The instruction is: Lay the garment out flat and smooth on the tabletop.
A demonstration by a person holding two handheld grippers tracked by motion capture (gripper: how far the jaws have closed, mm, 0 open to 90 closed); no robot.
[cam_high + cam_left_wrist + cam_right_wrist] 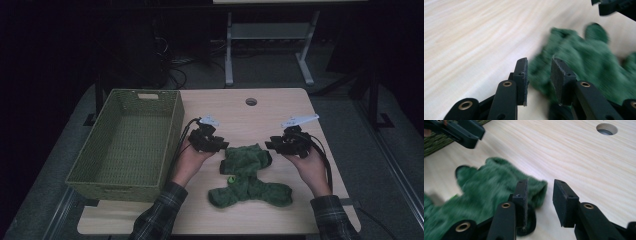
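Dark green on pale wood, flanked by black tools

The plush cloth (248,175) is deep green, with a small bright yellow-green spot near its middle. The table (260,115) is pale wood with fine light grain. The woven basket (90,170) is olive green. The left gripper (216,145) and the right gripper (274,145) are black, with brass-coloured pins along the jaws and dark grey pads (556,72); each carries a light grey plate. The sleeves (160,215) are a dark plaid.

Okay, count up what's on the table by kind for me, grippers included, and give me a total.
Green woven basket: 1
Green cloth item: 1
Handheld grippers: 2, the left gripper and the right gripper, both open beside the cloth
Total: 4
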